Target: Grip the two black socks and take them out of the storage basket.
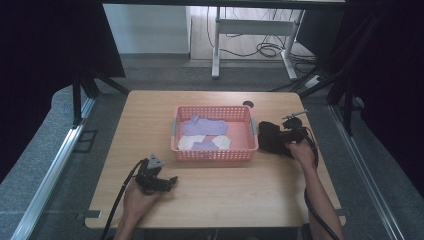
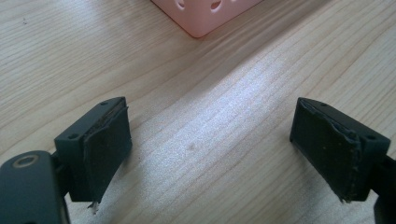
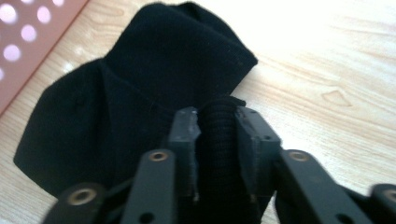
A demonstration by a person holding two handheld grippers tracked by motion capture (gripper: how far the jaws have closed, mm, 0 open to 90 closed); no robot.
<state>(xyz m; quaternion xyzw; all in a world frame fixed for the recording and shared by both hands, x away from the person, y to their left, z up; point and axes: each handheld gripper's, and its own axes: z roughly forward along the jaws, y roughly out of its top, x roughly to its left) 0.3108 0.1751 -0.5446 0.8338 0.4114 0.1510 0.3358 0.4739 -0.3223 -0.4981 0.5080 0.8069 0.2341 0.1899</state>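
A black sock point(image 1: 270, 136) lies bunched on the wooden table just right of the pink basket point(image 1: 215, 153). My right gripper point(image 1: 286, 136) is low at the sock's right side. In the right gripper view its jaws point(image 3: 217, 140) stand narrow, with the ribbed cuff of the black sock point(image 3: 154, 79) filling the gap and touching both pads. My left gripper point(image 1: 172, 180) rests near the table's front left. Its jaws point(image 2: 210, 154) are open wide over bare wood, with nothing between them. The basket holds purple socks point(image 1: 204, 126) and a white sock point(image 1: 192, 142).
A corner of the pink basket point(image 2: 201, 14) shows ahead of the left gripper, and its perforated wall point(image 3: 28, 42) lies left of the black sock. A dark round hole point(image 1: 248, 104) sits in the table behind the basket. Bare table point(image 1: 225, 195) stretches along the front.
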